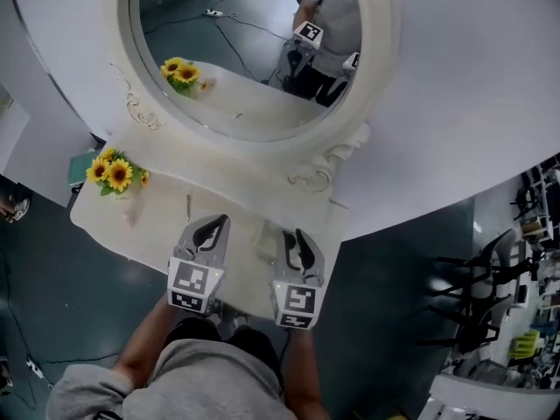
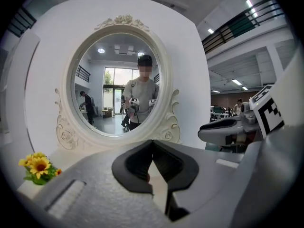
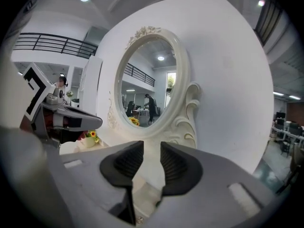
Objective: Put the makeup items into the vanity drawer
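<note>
On the white vanity top [image 1: 157, 226], a small pale makeup item [image 1: 265, 240] lies between my two grippers. A thin stick-like item [image 1: 188, 205] lies further left. My left gripper [image 1: 215, 222] hovers over the top's front edge, and in its own view the left gripper [image 2: 152, 144] has its pad tips touching with nothing clearly held. My right gripper [image 1: 294, 234] hangs just right of the pale item. In the right gripper view, the right gripper [image 3: 152, 148] is open with a clear gap and only the tabletop behind it. No drawer shows.
A large oval mirror [image 1: 245, 51] in an ornate white frame stands at the back of the vanity against a white wall. A pot of sunflowers [image 1: 116, 173] sits at the top's left end. Black chairs [image 1: 472, 278] and desks stand off to the right on the dark floor.
</note>
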The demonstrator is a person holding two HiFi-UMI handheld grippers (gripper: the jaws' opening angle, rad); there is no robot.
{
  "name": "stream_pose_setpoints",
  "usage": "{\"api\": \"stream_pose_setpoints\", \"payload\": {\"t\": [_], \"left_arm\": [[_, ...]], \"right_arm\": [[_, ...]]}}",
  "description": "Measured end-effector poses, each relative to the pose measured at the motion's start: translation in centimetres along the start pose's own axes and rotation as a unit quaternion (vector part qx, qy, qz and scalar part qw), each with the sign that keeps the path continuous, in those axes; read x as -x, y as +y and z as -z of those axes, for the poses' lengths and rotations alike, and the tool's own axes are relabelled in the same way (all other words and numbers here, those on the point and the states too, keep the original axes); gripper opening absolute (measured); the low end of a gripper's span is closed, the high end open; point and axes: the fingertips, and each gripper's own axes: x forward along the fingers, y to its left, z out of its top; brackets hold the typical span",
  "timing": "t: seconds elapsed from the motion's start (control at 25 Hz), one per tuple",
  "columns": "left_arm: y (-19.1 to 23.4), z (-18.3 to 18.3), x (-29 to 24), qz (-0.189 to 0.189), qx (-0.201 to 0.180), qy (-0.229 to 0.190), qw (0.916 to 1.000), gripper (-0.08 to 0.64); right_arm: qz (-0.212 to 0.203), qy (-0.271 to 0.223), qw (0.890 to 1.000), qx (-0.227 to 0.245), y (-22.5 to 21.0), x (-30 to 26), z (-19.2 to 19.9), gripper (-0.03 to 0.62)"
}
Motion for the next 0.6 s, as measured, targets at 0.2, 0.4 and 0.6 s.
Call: {"api": "stream_pose_setpoints", "payload": {"t": [0.2, 0.4, 0.6], "left_arm": [[0.6, -1.9, 0.9, -0.012, -0.005, -0.020, 0.9997, 0.011], [0.9, -3.0, 2.0, -0.027, -0.011, -0.032, 0.9990, 0.011], [1.5, -3.2, 2.4, -0.042, -0.013, -0.038, 0.9983, 0.011]], "right_arm": [[-0.006, -0.027, 1.000, 0.011, 0.9, 0.4, -2.2, 0.095], [-0.010, -0.047, 0.999, 0.013, 1.4, 1.0, -3.2, 0.011], [-0.027, -0.055, 0.998, 0.018, 2.1, 0.5, -3.6, 0.006]]}}
